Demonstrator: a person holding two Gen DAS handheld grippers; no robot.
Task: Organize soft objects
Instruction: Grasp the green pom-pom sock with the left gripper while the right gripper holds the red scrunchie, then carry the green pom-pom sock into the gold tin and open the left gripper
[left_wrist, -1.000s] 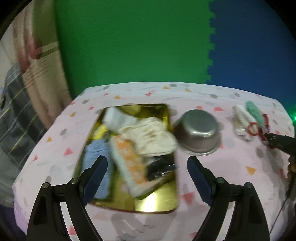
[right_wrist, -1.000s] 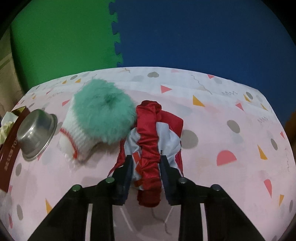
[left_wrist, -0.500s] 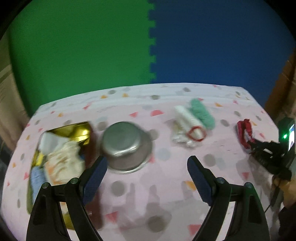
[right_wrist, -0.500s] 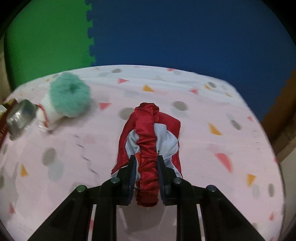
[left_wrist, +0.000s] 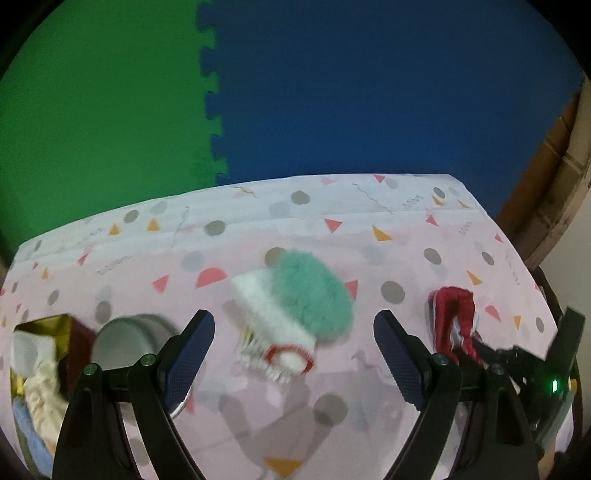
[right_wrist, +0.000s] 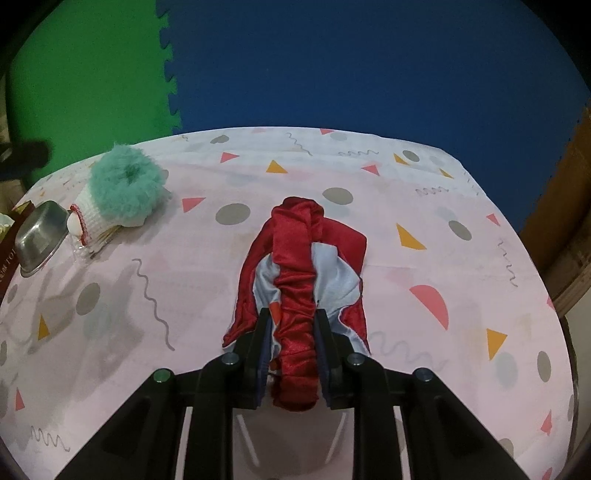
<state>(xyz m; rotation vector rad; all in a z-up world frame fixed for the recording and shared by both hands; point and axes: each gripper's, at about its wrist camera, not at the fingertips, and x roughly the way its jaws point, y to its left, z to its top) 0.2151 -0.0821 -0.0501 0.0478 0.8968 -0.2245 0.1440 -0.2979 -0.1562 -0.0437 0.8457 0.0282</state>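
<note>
A red and pale-blue satin cloth (right_wrist: 299, 258) lies bunched on the pink patterned tablecloth (right_wrist: 443, 258). My right gripper (right_wrist: 295, 325) has its pads on the cloth's red rolled middle, and its jaws are opening slightly with the roll still between them. To the left lie a teal fluffy ring (right_wrist: 125, 181) and a white knitted piece (right_wrist: 99, 218) with a red loop. My left gripper (left_wrist: 293, 325) hangs wide open above the teal ring (left_wrist: 310, 299) and the white piece (left_wrist: 269, 314), holding nothing. In the left wrist view the red cloth (left_wrist: 452, 317) sits at the right.
A steel bowl (left_wrist: 125, 339) stands left of the white piece. Beside it a gold tray (left_wrist: 48, 325) holds several folded cloths (left_wrist: 40, 387). Green and blue foam mats form the wall behind. A cardboard box (left_wrist: 554, 166) stands past the table's right edge.
My left gripper swung right, from over the gold tray, past the bowl, to over the teal ring. My right gripper pulled the red cloth rightward, away from the teal ring.
</note>
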